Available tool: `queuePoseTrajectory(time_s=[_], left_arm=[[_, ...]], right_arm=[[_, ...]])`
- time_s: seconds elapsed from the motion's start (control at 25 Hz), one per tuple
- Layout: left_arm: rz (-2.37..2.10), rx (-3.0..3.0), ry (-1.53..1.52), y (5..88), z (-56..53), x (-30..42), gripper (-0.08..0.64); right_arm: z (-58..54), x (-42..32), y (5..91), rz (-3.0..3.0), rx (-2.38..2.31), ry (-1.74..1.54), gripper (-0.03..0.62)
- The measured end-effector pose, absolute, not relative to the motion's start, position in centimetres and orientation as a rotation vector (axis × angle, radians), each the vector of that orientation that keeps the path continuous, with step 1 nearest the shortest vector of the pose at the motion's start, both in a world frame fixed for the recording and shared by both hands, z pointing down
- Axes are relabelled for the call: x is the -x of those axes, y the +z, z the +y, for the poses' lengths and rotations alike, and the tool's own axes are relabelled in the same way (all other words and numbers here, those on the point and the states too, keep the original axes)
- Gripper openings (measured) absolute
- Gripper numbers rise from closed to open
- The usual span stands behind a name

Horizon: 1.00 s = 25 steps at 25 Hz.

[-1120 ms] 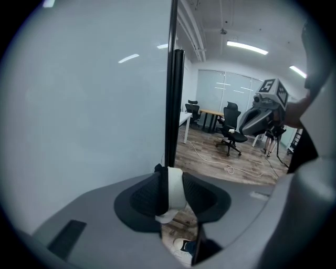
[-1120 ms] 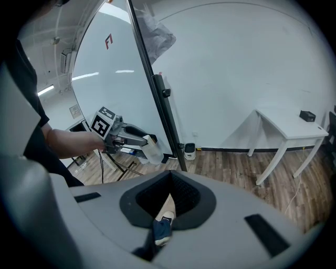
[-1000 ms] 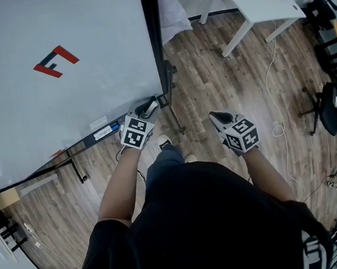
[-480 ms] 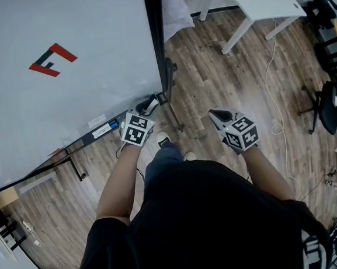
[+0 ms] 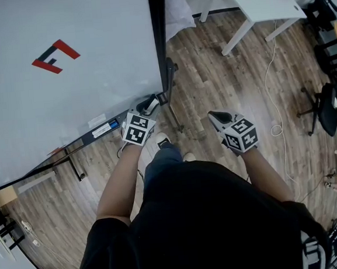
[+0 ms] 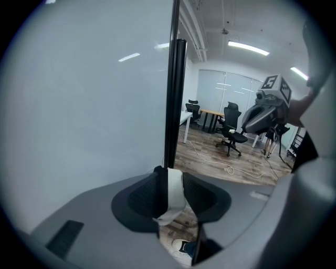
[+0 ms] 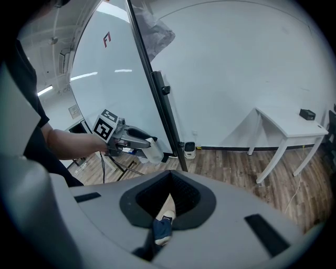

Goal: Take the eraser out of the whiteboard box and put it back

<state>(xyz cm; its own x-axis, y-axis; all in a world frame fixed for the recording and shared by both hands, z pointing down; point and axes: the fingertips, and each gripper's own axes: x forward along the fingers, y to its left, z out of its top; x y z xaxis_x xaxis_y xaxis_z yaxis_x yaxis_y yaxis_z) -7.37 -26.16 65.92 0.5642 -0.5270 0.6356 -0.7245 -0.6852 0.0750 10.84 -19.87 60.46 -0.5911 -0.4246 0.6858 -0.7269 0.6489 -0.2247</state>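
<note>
A white eraser is clamped between the jaws of the left gripper, just off the whiteboard's lower right corner, out of the tray along the whiteboard's bottom edge. The eraser is judged light and slightly soft, best pinched across its narrow sides. The right gripper, closed and empty, is held right of the whiteboard. The whiteboard's black frame post is judged the nearest obstruction.

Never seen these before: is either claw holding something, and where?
The left claw pinches the white eraser across its flat sides, near one end; the right claw holds nothing.
</note>
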Motion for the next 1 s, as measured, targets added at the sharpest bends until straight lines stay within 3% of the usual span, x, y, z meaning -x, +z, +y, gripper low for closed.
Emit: queuePoseTrajectory(time_s=[1.0], left_arm=[[-1.211,-2.440,0.808,61.6,-21.9,9.9,0.161]], right_arm=[[-17.5,-10.4,57.8,-2.344,-0.824,0.590,-0.005]])
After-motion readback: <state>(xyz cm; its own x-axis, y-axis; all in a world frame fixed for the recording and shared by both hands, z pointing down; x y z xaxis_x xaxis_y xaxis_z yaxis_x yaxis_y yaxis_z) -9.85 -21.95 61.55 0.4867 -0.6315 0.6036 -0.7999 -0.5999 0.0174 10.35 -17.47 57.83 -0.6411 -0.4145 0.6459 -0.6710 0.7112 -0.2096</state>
